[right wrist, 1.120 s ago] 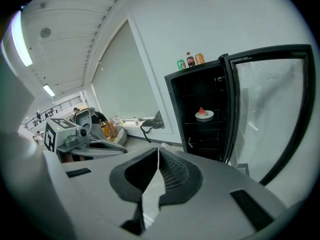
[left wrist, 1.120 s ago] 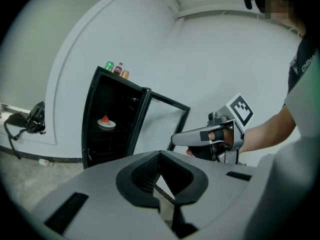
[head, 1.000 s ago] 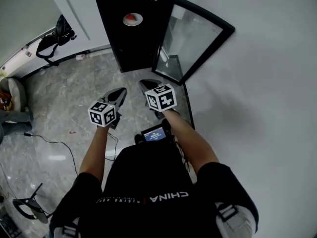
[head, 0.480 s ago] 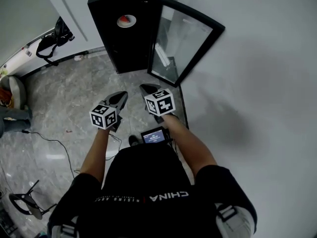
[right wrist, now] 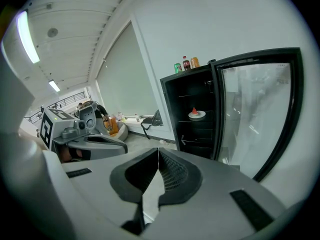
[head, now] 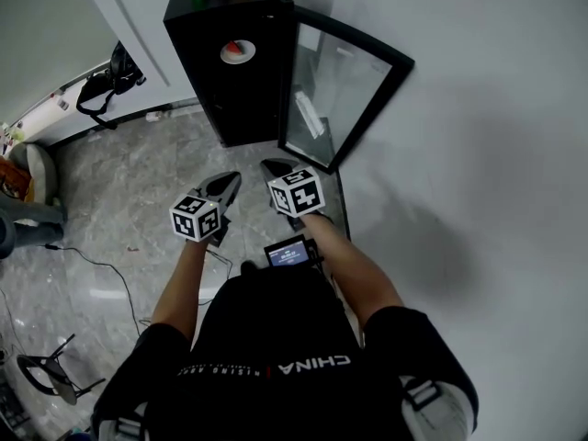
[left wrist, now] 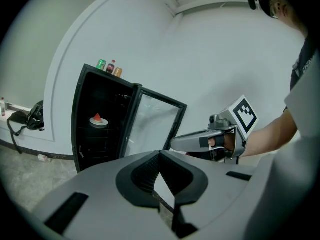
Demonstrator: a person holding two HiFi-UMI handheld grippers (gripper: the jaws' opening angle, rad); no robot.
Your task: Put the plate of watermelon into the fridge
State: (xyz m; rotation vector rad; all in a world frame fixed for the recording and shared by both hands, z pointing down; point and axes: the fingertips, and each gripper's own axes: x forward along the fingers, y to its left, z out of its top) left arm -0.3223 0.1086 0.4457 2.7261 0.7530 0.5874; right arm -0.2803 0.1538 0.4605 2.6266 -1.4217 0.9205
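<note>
A: Plate status?

B: The plate of watermelon sits on a shelf inside the black fridge, so placing looks done.

A: Your jaws?

B: My left gripper and right gripper are both pressed together with nothing between them, well back from the fridge. The glass door stands open. I'd say closing it is what's left.

Head view looks steeply down from above — both gripper views face forward, well back, sharing the open fridge.
</note>
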